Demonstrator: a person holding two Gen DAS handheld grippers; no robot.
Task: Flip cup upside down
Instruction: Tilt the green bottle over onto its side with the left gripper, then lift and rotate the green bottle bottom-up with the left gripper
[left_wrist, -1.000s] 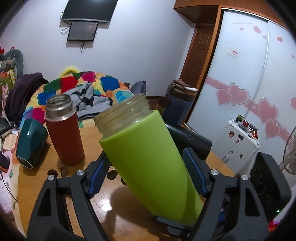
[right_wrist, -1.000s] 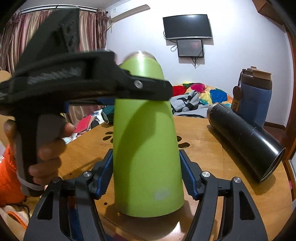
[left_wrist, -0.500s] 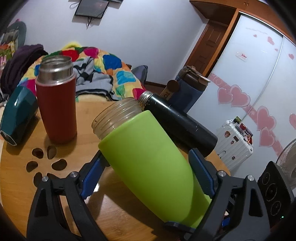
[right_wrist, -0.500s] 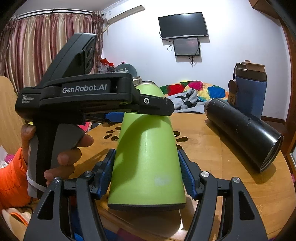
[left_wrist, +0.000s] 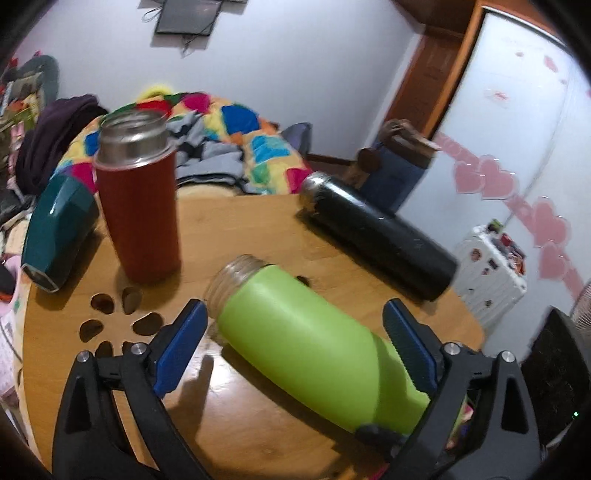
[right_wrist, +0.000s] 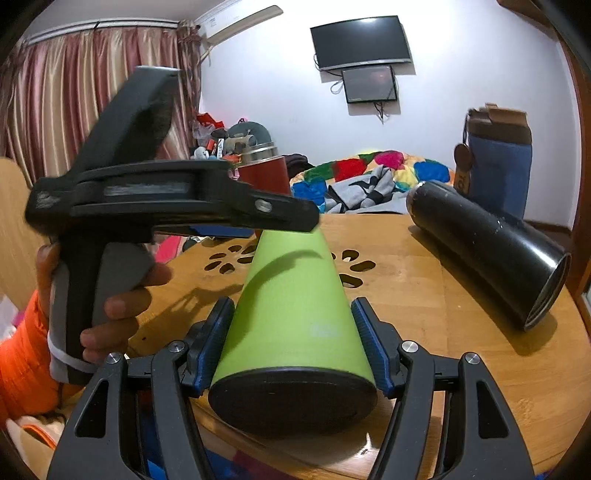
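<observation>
Pretty clearly someone's bedroom at home

Bed with a patchwork quilt (right_wrist: 373, 166) behind the round wooden desk (right_wrist: 461, 295), TV (right_wrist: 360, 41) mounted on the wall, striped curtains (right_wrist: 74, 92) on one side, a wardrobe with pink heart stickers (left_wrist: 517, 155) and a white suitcase (left_wrist: 487, 273) parked beside it.

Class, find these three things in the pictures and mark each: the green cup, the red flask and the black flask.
green cup (left_wrist: 306, 354), left wrist view, middle of its green body.
red flask (left_wrist: 140, 218), left wrist view, red side wall.
black flask (right_wrist: 487, 236), right wrist view, upper side of its barrel.
</observation>
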